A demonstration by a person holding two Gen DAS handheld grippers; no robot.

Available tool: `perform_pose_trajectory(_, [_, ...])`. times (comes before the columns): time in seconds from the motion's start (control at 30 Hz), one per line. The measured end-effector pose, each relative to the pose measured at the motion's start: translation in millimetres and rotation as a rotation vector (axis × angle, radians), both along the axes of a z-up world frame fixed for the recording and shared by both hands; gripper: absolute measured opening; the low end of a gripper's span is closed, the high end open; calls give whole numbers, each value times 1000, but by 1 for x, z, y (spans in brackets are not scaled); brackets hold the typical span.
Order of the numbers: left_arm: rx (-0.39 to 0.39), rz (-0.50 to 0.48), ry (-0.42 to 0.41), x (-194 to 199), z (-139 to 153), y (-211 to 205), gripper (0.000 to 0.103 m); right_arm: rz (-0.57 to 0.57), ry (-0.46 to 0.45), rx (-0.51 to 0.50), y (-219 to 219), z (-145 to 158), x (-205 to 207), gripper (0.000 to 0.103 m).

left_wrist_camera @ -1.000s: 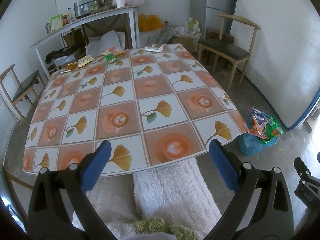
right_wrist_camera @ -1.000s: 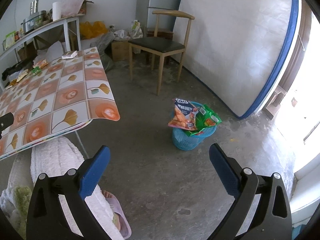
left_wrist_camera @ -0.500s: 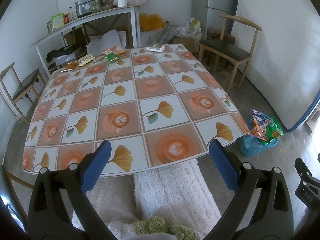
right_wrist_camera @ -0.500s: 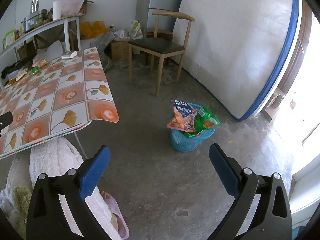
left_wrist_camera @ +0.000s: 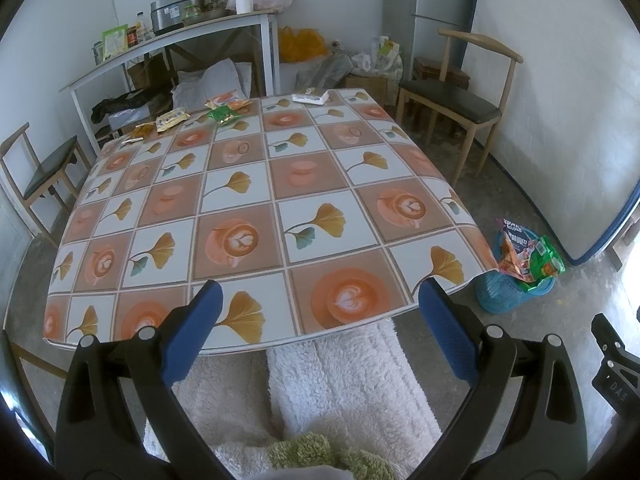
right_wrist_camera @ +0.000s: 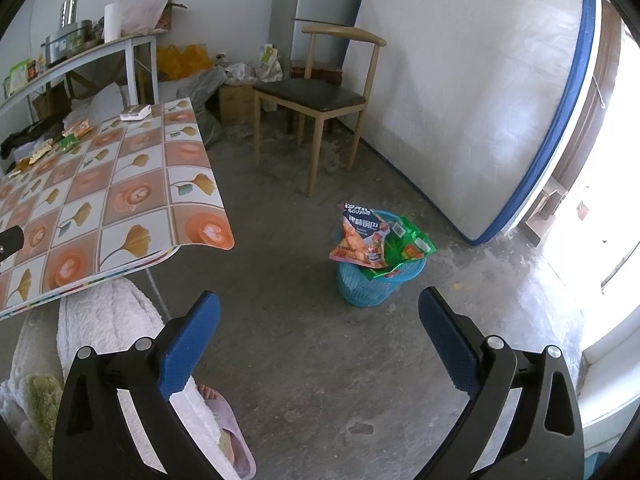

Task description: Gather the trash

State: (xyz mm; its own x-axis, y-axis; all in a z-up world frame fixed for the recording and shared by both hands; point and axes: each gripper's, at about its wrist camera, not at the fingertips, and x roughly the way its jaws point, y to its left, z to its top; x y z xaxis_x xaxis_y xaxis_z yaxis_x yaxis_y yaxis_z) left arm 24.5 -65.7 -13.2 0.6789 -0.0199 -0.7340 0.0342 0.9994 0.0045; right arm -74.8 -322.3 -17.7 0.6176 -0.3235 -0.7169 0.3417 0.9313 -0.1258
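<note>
Several snack wrappers lie at the far edge of the patterned table [left_wrist_camera: 280,184]: an orange one [left_wrist_camera: 226,101], a green one [left_wrist_camera: 225,114], a yellow one [left_wrist_camera: 171,118], and a white packet [left_wrist_camera: 310,96]. A blue mesh bin [right_wrist_camera: 374,282] on the floor right of the table holds an orange chip bag [right_wrist_camera: 360,236] and green wrappers [right_wrist_camera: 408,242]; the bin [left_wrist_camera: 506,290] also shows in the left wrist view. My left gripper [left_wrist_camera: 316,308] hangs open over the table's near edge. Over bare floor in front of the bin, my right gripper [right_wrist_camera: 318,320] is open and empty.
A wooden chair [right_wrist_camera: 320,96] stands beyond the bin, another chair [left_wrist_camera: 40,168] left of the table. A mattress [right_wrist_camera: 460,100] leans on the right wall. A cluttered shelf [left_wrist_camera: 180,36] stands behind the table. The person's white fleecy legs [left_wrist_camera: 340,384] and a slipper [right_wrist_camera: 234,444] are below.
Both views have shifted slightly; the right gripper has drifted a little toward the bin. Both grippers stay open and empty.
</note>
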Motion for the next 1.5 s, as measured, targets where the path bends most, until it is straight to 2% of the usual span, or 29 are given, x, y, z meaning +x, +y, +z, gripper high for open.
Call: perform_pose_trajectory(1.5, [-12,2,15,-1,-6,7,94,3,-6,-14,-1,3,3,96])
